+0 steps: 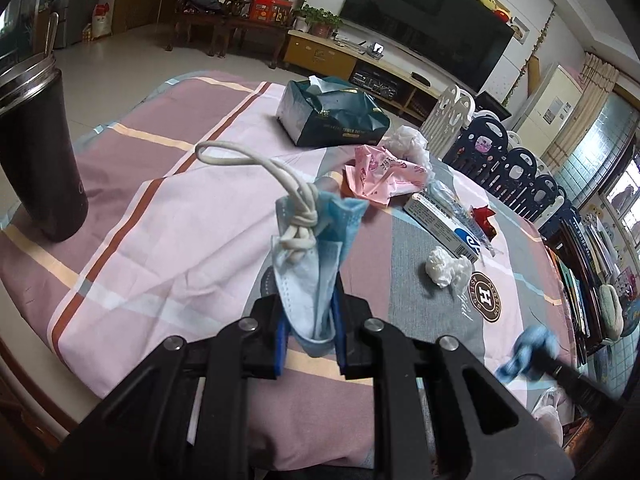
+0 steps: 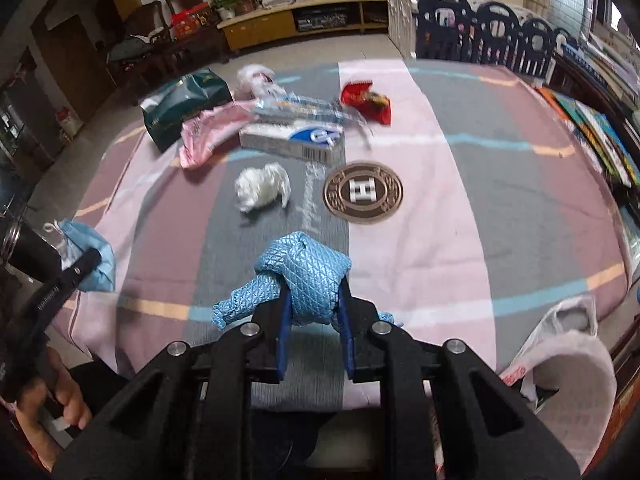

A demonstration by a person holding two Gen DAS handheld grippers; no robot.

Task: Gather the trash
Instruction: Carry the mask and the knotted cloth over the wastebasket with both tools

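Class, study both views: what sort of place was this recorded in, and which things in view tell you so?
Most likely a family living room. A large TV hangs above a low TV cabinet, carved wooden armchairs stand by the far wall, and a child's playpen fence runs beside the cloth-covered table.

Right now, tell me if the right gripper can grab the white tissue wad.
Probably not yet: the right gripper is shut on the blue glove. The path to the tissue wad looks free otherwise.

The left gripper [image 1: 309, 322] is clamped on a crumpled blue face mask [image 1: 316, 264]; the right gripper [image 2: 314, 320] is closed around a wadded blue quilted cloth [image 2: 308, 280].
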